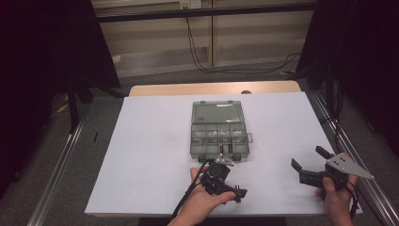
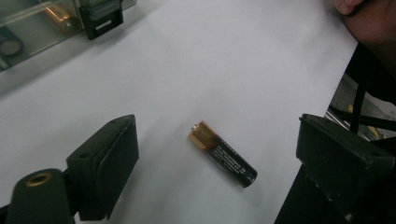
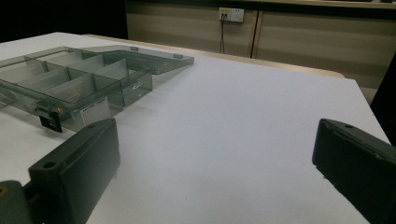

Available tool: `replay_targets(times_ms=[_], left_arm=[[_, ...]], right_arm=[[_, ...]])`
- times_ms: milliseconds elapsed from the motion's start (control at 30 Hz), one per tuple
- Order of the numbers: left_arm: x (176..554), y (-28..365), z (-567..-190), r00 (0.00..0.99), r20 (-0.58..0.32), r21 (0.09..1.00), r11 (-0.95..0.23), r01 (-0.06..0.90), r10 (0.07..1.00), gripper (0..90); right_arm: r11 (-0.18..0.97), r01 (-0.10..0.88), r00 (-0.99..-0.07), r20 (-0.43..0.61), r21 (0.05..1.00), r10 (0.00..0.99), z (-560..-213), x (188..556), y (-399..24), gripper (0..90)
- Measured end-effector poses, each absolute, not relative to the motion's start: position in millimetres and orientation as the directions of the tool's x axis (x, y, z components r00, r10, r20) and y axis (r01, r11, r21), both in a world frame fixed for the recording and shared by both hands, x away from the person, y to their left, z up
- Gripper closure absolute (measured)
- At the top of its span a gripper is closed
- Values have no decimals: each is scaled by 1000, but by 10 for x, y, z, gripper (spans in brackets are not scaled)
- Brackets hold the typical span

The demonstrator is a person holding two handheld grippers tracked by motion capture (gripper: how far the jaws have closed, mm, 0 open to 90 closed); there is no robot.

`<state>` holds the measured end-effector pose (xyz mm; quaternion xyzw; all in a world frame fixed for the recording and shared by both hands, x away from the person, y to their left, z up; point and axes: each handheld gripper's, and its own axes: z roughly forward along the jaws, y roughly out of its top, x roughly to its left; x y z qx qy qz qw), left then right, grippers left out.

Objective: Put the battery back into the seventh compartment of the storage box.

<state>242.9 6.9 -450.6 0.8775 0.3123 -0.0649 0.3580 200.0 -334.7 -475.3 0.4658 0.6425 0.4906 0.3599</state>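
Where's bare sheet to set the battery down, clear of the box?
Bare: the wide strip left of the box, and the stretch between the box and the right claw. Crowded: just below the box's front edge, where the left claw straddles the battery.

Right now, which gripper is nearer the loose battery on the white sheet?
Left. The left gripper hangs over the battery, open jaws on either side of it, not touching. The right gripper is open, off to the right.
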Motion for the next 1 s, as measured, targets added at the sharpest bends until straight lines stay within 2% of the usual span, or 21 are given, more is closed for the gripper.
replay_targets(times_ms=[133, 200, 233, 500, 1000], left_arm=[[2427, 70, -4511, 817, -312, 574, -590, 568, 484, 188], [2378, 23, -4533, 777, -349, 589, -523, 617, 524, 213], [2392, 44, -4531, 803, -316, 579, -568, 585, 505, 227], [2343, 21, -4583, 826, -310, 551, -619, 559, 471, 322], [2299, -7, -4627, 815, -288, 555, -605, 571, 503, 491]], right_arm=[[85, 245, -307, -6, 966, 952, -4754, 2000, -3347, 3], [86, 245, -307, -7, 966, 952, -4754, 2001, -3347, 4], [87, 245, -307, -8, 966, 952, -4754, 2001, -3347, 3], [90, 246, -307, -11, 965, 952, -4754, 2001, -3347, 4], [91, 248, -304, -12, 965, 952, -4754, 2001, -3346, 4]])
